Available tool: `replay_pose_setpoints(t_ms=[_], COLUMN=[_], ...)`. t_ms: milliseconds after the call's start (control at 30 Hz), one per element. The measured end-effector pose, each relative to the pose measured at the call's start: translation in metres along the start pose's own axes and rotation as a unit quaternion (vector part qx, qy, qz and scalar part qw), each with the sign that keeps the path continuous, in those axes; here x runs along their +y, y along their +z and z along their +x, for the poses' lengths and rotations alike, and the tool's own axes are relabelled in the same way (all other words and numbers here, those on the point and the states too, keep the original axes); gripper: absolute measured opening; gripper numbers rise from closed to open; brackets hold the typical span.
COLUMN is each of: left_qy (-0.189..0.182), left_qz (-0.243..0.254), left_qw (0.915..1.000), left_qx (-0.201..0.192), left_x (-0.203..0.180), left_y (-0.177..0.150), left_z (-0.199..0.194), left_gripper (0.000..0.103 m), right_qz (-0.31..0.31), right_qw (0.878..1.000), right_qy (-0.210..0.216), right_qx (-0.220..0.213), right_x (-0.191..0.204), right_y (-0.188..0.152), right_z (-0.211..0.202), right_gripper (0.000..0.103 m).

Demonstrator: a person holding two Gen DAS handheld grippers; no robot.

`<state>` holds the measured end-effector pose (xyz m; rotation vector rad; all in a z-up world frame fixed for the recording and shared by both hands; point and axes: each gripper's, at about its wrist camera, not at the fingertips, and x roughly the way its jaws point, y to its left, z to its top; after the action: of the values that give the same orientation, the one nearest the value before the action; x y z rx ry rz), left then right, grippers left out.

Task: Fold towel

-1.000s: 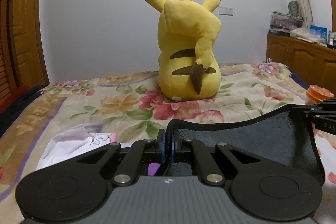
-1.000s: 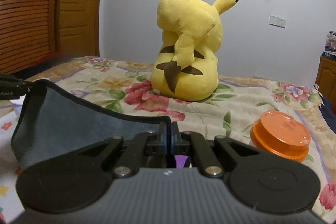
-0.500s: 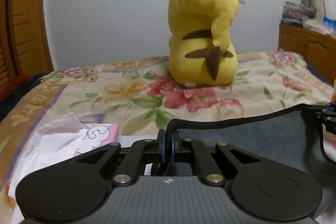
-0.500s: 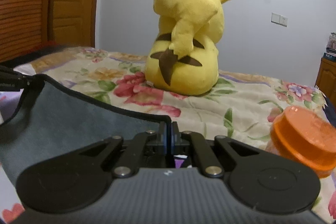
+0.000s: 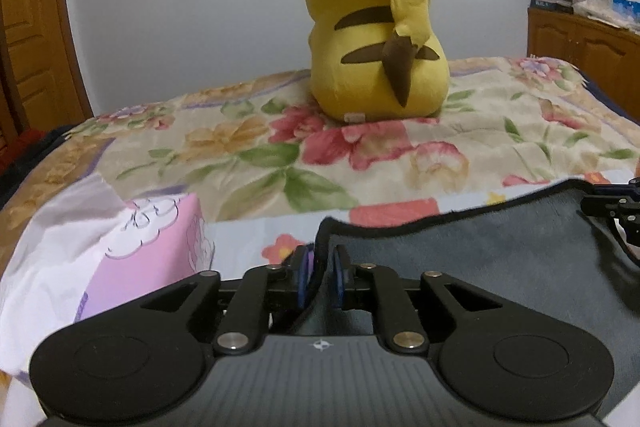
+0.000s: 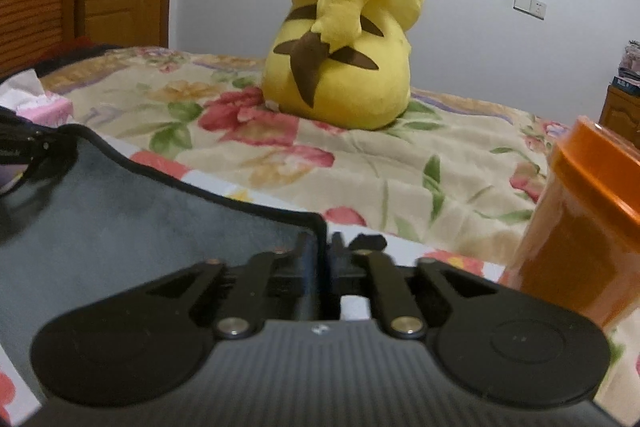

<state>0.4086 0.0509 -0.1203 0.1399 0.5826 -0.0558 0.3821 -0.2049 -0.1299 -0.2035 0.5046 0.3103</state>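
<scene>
A dark grey towel with a black hem (image 5: pixel 500 251) (image 6: pixel 140 211) lies low over the floral bed, stretched between my two grippers. My left gripper (image 5: pixel 320 275) has its jaws slightly parted, with the towel's left corner standing between them. My right gripper (image 6: pixel 324 259) has its jaws slightly parted around the towel's right corner. Each gripper shows at the edge of the other's view: the right one in the left wrist view (image 5: pixel 616 207), the left one in the right wrist view (image 6: pixel 28 143).
A yellow Pikachu plush (image 5: pixel 376 19) (image 6: pixel 344 27) sits further back on the bed. A pink tissue pack (image 5: pixel 132 255) lies just left of the left gripper. An orange-lidded jar (image 6: pixel 580 223) stands close on the right. A wooden cabinet (image 5: pixel 580 47) is at far right.
Both grippers have moved forward and down toward the bed, lowering the towel. The jaws of both have parted slightly. The jar and tissue pack look closer.
</scene>
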Motion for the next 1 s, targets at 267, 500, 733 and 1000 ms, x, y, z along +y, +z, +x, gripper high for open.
replay_pose_setpoints(t_ms=[267, 500, 733, 1000], left_qy=[-0.006, -0.013, -0.017, -0.019], left_qz=[-0.001, 0.011, 0.013, 0.017], left_qw=[0.9999, 0.9995, 0.9991, 0.9989], left_qx=[0.012, 0.026, 0.035, 0.040], left_x=[-0.004, -0.011, -0.016, -0.023], left_y=[-0.012, -0.024, -0.037, -0.043], left_z=[-0.023, -0.049, -0.076, -0.097], left_gripper=[0.037, 0.040, 0.046, 0.059], right_qz=[0.007, 0.031, 0.046, 0.049], right_qw=[1.000, 0.999, 0.998, 0.998], right_qy=[0.014, 0.038, 0.044, 0.034], right_qx=[0.013, 0.016, 0.015, 0.021], right_x=[0.010, 0.024, 0.030, 0.033], right_y=[-0.008, -0.006, -0.003, -0.013], right_z=[-0.030, -0.064, -0.087, -0.105], right_gripper=[0.045, 0.045, 0.046, 0.051])
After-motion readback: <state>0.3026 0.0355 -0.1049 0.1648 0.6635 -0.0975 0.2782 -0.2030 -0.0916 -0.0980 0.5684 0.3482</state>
